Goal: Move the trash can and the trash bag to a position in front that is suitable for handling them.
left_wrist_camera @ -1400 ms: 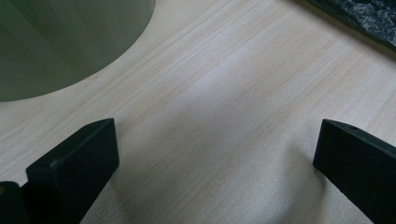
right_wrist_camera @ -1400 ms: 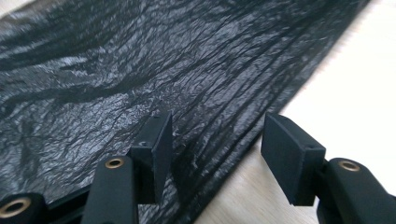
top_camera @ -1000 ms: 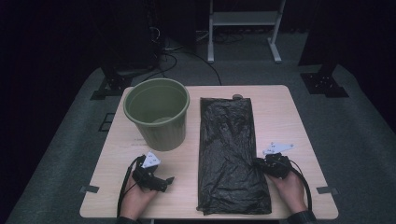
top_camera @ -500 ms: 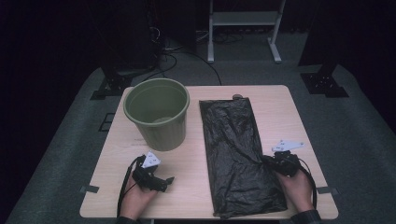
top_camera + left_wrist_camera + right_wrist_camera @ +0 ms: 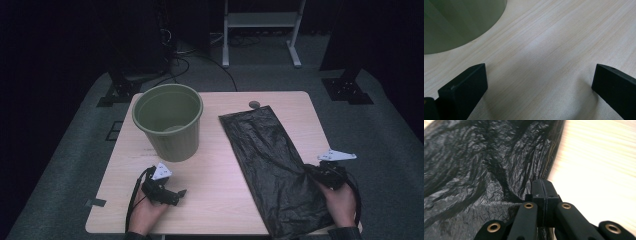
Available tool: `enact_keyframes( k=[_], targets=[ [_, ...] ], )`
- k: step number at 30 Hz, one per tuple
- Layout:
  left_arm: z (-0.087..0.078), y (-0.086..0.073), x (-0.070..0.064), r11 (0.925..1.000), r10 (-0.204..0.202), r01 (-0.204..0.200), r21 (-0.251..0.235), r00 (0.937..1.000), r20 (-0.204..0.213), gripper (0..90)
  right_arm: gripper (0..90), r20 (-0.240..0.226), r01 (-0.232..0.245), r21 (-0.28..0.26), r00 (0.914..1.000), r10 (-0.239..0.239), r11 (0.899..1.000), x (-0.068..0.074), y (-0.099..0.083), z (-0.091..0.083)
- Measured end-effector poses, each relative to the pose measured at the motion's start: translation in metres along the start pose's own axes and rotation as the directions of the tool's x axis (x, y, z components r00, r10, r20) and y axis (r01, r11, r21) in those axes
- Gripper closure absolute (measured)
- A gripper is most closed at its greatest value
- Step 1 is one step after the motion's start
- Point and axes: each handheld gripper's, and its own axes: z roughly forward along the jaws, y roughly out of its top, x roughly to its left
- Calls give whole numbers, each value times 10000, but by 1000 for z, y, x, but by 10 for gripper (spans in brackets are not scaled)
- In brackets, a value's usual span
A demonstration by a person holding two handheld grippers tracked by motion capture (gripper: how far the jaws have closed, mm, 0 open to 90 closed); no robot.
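The bench (image 5: 215,165) carries a black bin bag (image 5: 270,160) lying flat on its right half and a green bin (image 5: 168,121) standing upright and empty on its left half, the two well apart. Judging from this, the work of lining the bin is barely begun: one edge of the bag is gripped, but the bag is not yet lifted, opened or brought over the bin's mouth.

The bag's long axis runs from the far middle of the bench toward the near right corner, slightly slanted, with its near end reaching the bench edge. Which end is the open mouth cannot be told.

The right hand-held gripper (image 5: 544,192) has its jaws pressed together on the bag's right edge, near the near end, with creases radiating from the pinch. The left hand-held gripper (image 5: 536,82) rests on bare bench just in front of the bin, jaws spread wide, holding nothing.
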Motion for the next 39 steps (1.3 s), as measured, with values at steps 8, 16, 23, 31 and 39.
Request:
enact_keyframes(
  k=[8, 16, 23, 31, 39],
  targets=[
    [0, 0, 0, 10000, 36, -36, 1, 10000, 35, 0, 738, 504, -388, -55, 9980, 390, 9992, -17, -11, -12],
    [0, 0, 0, 10000, 37, -37, 0, 10000, 37, 0, 360, 304, 27, -607, 9995, -9, 9981, 2, 5, -19],
    [0, 0, 0, 10000, 38, -39, 1, 10000, 38, 0, 98, -536, 471, -411, 9973, -493, 9980, 25, 17, 0],
    [0, 0, 1, 10000, 92, -92, -11, 9999, 94, 0, 96, -1415, 401, -97, 9891, -411, 9991, 35, 16, 26],
    [-2, -2, 3, 9999, 107, -107, -5, 9999, 94, 0, 97, -1407, 647, 155, 9881, -619, 9978, 41, 13, 39]
  ],
)
